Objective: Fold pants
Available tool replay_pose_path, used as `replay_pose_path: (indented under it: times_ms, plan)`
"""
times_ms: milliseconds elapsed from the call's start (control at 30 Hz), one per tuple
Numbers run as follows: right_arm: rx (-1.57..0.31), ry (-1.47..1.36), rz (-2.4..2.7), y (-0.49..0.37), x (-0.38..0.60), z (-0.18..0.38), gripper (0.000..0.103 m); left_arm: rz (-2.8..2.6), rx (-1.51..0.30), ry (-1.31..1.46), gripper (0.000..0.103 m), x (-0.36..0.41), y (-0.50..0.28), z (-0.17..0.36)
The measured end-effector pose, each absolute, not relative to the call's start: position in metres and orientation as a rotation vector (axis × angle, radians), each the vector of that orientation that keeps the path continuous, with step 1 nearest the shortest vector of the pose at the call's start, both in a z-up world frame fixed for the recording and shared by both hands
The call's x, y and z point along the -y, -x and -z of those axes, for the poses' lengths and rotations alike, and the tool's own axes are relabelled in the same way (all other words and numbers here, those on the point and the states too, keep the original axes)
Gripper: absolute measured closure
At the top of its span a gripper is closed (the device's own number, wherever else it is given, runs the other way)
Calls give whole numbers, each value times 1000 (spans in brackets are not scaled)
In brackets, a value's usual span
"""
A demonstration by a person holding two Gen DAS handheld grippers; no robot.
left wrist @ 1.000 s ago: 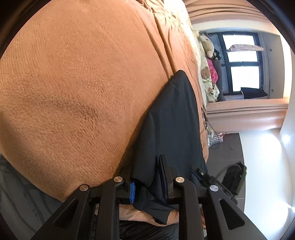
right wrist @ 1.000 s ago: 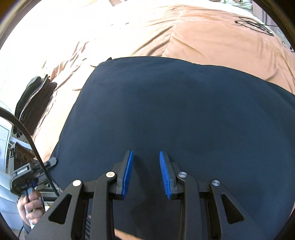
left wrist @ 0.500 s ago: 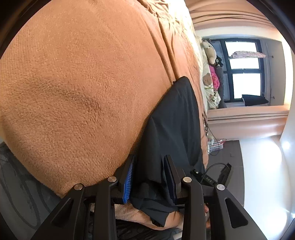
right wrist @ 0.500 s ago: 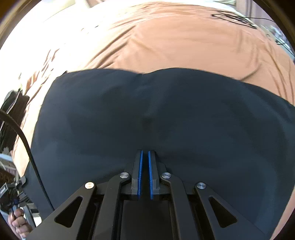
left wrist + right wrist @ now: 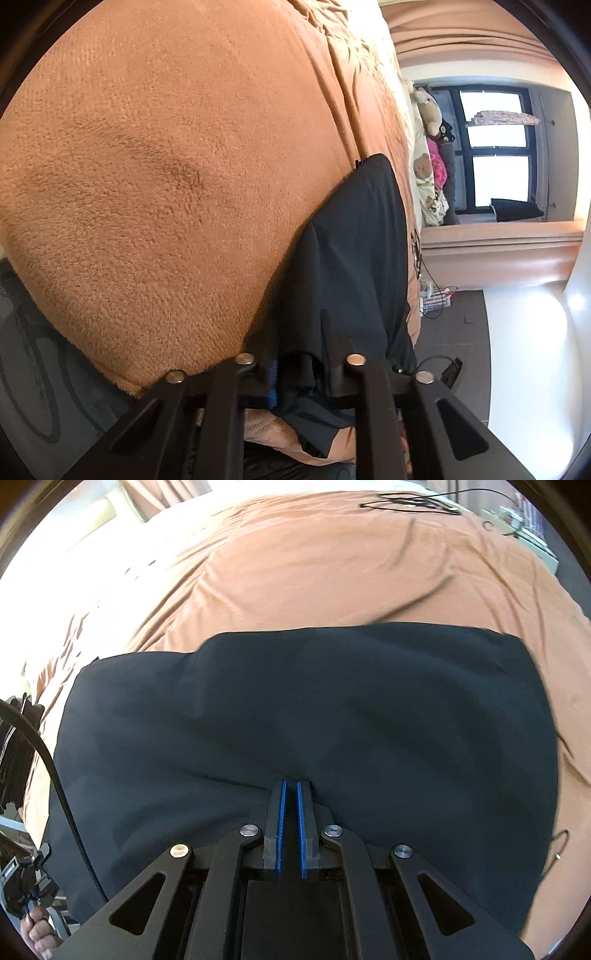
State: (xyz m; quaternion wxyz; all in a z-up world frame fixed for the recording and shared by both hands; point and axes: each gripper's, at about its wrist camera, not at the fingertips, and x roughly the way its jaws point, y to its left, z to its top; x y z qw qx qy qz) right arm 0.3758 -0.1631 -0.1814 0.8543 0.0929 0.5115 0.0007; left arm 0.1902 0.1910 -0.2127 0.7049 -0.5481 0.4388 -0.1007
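Bedroom scene: a bed covered by an orange-brown fleece blanket fills both wrist views, with a dark-framed window and soft toys at the far end of the room and loose cables on the far side of the bed. Lying flat on the blanket are the pants, a dark navy, matte garment already doubled into a broad, roughly rectangular panel with one stepped far edge at the left and soft shallow creases running toward the near side. In the left wrist view the same cloth reaches to the near edge of the bed, where a corner hangs slightly over. The left gripper has this near edge between its jaws, which are closing on the fabric; the blue pad is partly hidden by cloth. The right gripper has its jaws drawn together, pads almost touching, tips pressed at a small pucker in the cloth; whether any fabric is pinched between them cannot be told. Judged step: securing the edge for the next fold. To do it well, both grips should take all layers together, lift evenly, and carry the edge straight across so that hems align and no crease is dragged in.
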Motion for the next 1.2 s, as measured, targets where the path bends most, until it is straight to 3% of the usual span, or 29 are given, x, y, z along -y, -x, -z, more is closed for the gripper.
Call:
replay_pose_path:
  times_ms: [400, 1200]
  plan:
    - [-1026, -216, -67, -340, 154, 145, 102, 237, -956, 1172, 94, -188, -192, 203]
    - [-1108, -43, -73, -456, 75, 181, 102, 220, -973, 1161, 94, -180, -195, 204]
